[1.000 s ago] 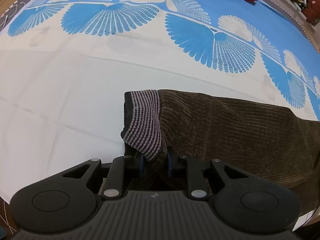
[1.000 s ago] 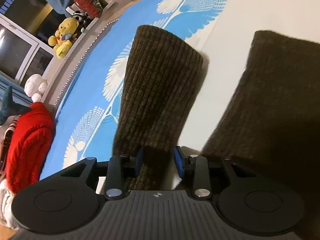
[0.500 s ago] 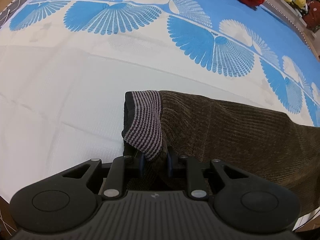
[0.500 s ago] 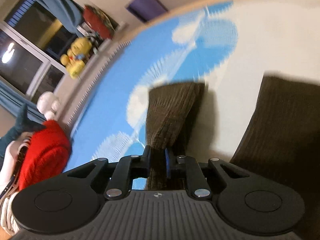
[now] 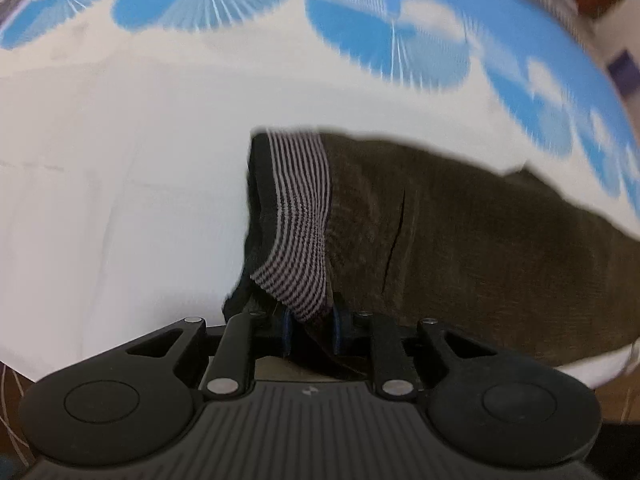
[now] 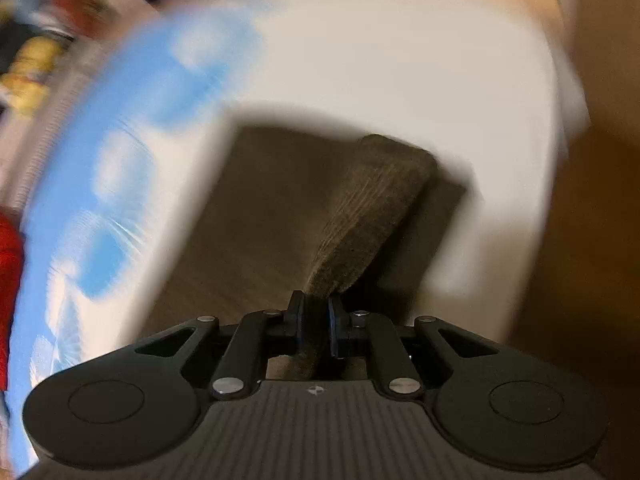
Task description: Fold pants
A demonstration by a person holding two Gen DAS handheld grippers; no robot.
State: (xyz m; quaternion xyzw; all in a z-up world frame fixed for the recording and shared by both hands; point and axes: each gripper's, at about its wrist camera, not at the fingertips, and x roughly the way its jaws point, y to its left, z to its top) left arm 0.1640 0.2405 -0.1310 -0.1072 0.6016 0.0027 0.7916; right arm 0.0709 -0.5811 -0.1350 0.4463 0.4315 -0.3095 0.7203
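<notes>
Left tongs [image 5: 310, 330] clamped the striped waistband [image 5: 298, 224] of brown corduroy pants [image 5: 460, 240] on the bedspread [image 5: 120, 184] | right tongs [image 6: 316, 320] pinched what appeared, through blur, a raised pant leg [image 6: 372, 216].

Pants [image 5: 460, 240]: brown corduroy, striped waistband [image 5: 298, 216] turned out at 9 o'clock end, legs toward 3; one leg [image 6: 372, 208] lifted over other.

We see a bedroom at home. Ahead of the tool lies a bed [image 5: 120, 184] with blue-patterned bedding. Yellow soft toys [image 6: 28, 68] sit beyond.
</notes>
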